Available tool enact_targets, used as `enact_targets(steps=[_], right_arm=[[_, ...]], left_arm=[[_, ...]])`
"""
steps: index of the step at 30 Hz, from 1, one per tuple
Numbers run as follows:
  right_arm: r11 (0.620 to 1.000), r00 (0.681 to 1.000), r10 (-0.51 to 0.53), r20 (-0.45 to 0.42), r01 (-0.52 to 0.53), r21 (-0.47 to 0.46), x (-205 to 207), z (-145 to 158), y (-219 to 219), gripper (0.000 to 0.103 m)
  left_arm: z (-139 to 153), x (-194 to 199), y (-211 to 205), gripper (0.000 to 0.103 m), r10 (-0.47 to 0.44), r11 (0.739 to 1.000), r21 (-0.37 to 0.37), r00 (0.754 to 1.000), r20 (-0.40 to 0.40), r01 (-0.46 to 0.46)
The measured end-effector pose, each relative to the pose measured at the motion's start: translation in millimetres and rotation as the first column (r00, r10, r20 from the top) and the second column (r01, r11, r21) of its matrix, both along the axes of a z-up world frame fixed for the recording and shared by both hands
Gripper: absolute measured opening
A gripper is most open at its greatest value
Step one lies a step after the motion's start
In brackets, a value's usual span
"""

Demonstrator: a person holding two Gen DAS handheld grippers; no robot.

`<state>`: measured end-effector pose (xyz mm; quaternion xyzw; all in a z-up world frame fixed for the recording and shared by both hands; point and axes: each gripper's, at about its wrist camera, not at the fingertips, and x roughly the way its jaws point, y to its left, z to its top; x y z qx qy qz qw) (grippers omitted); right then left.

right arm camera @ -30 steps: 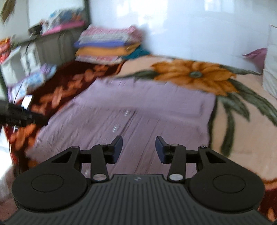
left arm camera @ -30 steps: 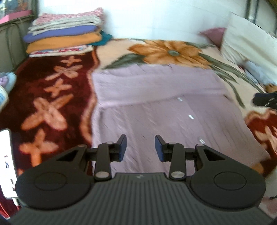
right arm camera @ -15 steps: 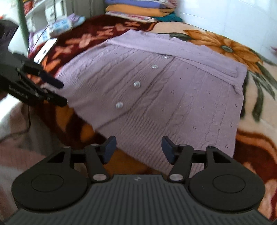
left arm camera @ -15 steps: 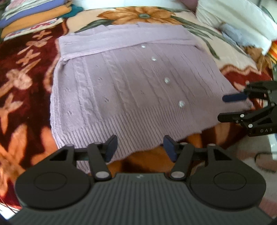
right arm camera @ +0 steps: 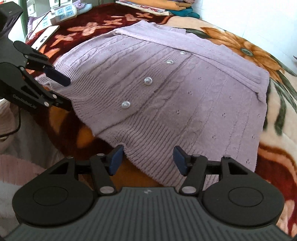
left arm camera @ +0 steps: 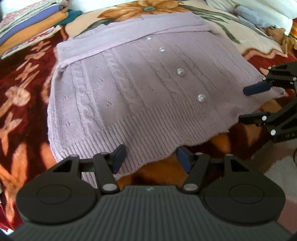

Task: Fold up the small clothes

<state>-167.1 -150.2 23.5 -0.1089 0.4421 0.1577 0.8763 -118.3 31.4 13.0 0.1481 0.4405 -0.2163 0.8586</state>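
We see a lilac knitted cardigan spread flat on a bed covered by a floral blanket, its ribbed hem toward us and pearl buttons in a row down the front. Our left gripper sits at the hem's left part and our right gripper at its right part — both with jaws spread wide and nothing between them, each gripper also showing at the edge of the other's view. Behind the cardigan lies a stack of folded clothes, and a phone rests on the blanket beside a power strip.
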Motion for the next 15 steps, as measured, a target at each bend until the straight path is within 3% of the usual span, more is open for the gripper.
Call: enact_targets(steps=[8, 15], right_arm=[[0.998, 0.998, -0.061, 0.017, 0.061, 0.029, 10.1, -5.9, 5.7, 0.066], [1.000, 1.000, -0.003, 0.017, 0.003, 0.004, 10.1, -6.4, 9.9, 0.066]], left_arm=[[-2.2, 9.3, -7.2, 0.063, 0.034, 0.999, -0.013, 0.999, 0.024, -0.034], [2.1, 16.2, -5.7, 0.063, 0.064, 0.996, -0.058, 0.997, 0.045, -0.061]])
